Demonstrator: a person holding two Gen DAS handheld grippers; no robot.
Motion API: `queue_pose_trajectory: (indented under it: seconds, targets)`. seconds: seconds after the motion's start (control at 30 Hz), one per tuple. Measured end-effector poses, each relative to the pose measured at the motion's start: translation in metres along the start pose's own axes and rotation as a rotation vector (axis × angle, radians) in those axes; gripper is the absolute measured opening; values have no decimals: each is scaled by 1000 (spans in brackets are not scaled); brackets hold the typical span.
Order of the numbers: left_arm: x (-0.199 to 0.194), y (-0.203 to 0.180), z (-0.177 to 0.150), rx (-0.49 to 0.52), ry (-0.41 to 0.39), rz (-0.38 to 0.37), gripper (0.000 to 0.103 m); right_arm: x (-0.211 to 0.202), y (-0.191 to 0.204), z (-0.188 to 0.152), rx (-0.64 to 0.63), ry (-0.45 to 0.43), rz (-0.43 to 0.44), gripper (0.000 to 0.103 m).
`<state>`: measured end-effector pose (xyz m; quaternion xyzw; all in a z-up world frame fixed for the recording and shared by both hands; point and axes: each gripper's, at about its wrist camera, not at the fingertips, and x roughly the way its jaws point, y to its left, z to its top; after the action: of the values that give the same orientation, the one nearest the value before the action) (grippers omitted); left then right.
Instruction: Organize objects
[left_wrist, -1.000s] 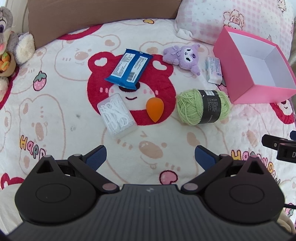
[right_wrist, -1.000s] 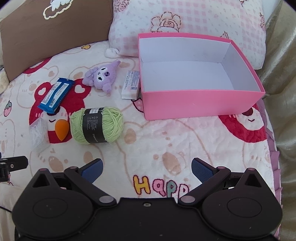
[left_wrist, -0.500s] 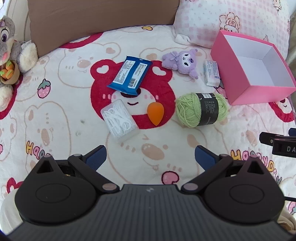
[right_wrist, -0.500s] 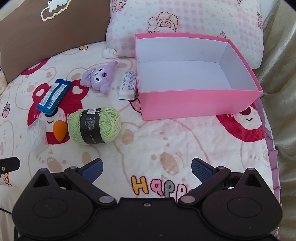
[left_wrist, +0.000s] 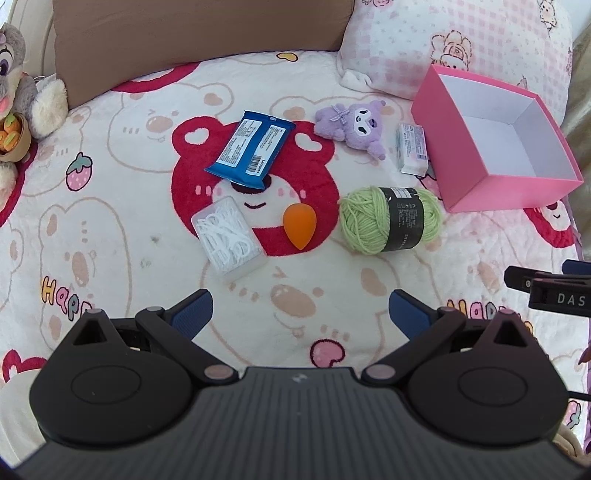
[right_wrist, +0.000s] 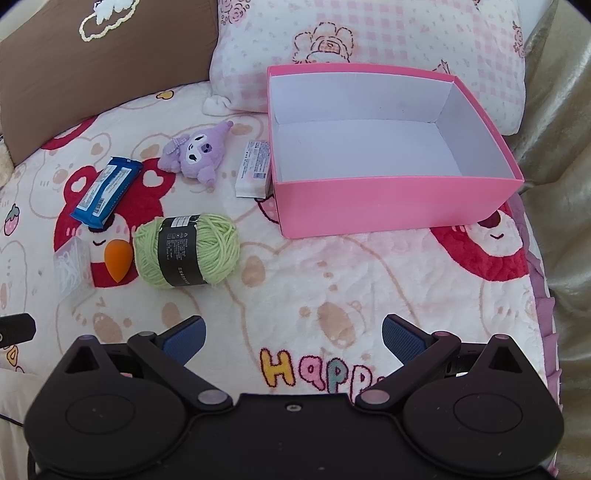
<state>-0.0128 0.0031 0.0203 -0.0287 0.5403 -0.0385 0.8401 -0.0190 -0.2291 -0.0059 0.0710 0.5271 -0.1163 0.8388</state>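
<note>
Both my claws have pulled back a little since a second ago, so the whole spread sits a bit farther up in each view, and nothing on the bed has actually shifted. My left gripper hangs wide open with nothing in it, over the blanket near its front edge. My right gripper is spread open and empty too, over the "Happ" lettering.

The pink box sits toward the blanket's right edge, up against the pink pillow, open side up with just white inside. A small white packet lies touching its left wall. Left of that is the purple plush, then the blue wipes pack. Closer to me: the green yarn ball, the orange sponge just beside it, then the clear floss-pick box.
</note>
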Motion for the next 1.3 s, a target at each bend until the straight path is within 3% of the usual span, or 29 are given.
queue_pose_trajectory:
  seconds: [0.83,0.93,1.1,1.3]
  targets:
    - [11,13,6,-27,39,24,103,4,1,-2,-5,13,-1,103]
    - [11,10,7,-10,25,37,103,1,0,1,-6,13,7,103]
    - [1,9,13,0,-36,43,103,-17,-7,11,-21,3,98,103]
    - [-19,4,31,67,-136,32,103,-54,-2,25,-157,-120,190,103]
